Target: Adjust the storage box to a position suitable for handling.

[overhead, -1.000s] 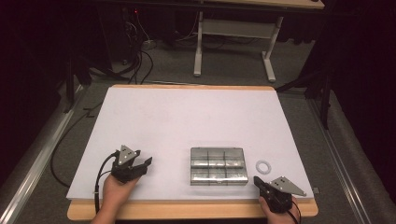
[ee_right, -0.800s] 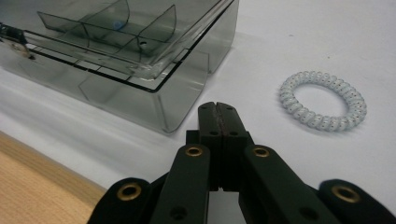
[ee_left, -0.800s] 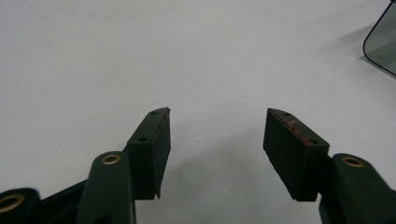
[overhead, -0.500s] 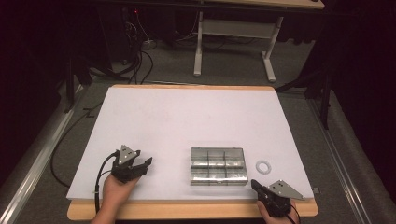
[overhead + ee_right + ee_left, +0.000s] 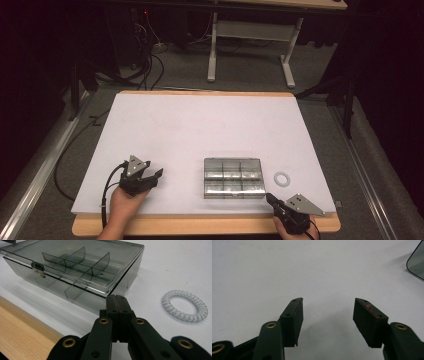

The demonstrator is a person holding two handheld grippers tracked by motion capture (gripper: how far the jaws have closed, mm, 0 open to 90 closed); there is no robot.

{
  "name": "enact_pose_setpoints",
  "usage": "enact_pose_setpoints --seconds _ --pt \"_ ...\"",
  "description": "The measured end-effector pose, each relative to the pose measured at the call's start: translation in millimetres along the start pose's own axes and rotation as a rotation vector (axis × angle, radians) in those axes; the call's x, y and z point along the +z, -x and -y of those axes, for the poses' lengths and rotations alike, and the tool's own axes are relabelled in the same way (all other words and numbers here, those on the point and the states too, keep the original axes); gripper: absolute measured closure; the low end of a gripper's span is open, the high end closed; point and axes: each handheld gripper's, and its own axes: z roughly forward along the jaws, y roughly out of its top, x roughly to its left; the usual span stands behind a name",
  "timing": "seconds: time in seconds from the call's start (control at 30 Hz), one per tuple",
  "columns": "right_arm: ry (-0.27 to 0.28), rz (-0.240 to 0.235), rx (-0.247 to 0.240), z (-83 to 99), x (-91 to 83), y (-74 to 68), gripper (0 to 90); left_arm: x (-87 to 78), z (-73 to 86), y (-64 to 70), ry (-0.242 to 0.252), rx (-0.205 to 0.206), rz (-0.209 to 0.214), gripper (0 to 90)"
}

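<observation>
Right gripper (image 5: 117, 298) sitting jaws pressed together, empty, just off near corner of closed clear box (image 5: 75, 267). Hair tie (image 5: 184, 305) lying beside box. Left gripper (image 5: 328, 308) resting jaws spread, empty, well apart from box.

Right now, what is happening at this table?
A person holds a gripper in each hand at a white table. The right gripper, jaws shut on nothing, sits at the near edge, pointing at a closed clear box with dividers inside. A coiled ring lies on the table beside the box, apart from it. The left gripper is open over bare table, off to the box's left. Nothing is grasped yet.
</observation>
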Motion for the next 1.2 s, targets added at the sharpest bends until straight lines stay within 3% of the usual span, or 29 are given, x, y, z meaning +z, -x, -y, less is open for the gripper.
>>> enact_pose_setpoints --seconds 0.67,0.87,1.0,1.2 --pt "0.019 -0.002 -0.006 -2.9 -1.7 -2.1 90.0 -0.4 0.1 -1.4 0.003 -0.012 0.007 44.9" --pt "0.027 0.001 -0.008 -4.7 -2.4 -2.4 90.0 -3.5 -0.2 2.6 0.028 0.021 -0.008 49.2" --pt "0.035 0.003 -0.007 -6.4 -2.9 -2.6 90.0 -6.4 -4.0 14.8 0.05 -0.005 0.08 53.9" --pt "0.044 0.005 -0.009 -8.2 -3.9 -2.8 90.0 -7.9 -8.3 53.3 0.063 0.051 0.214 63.1"
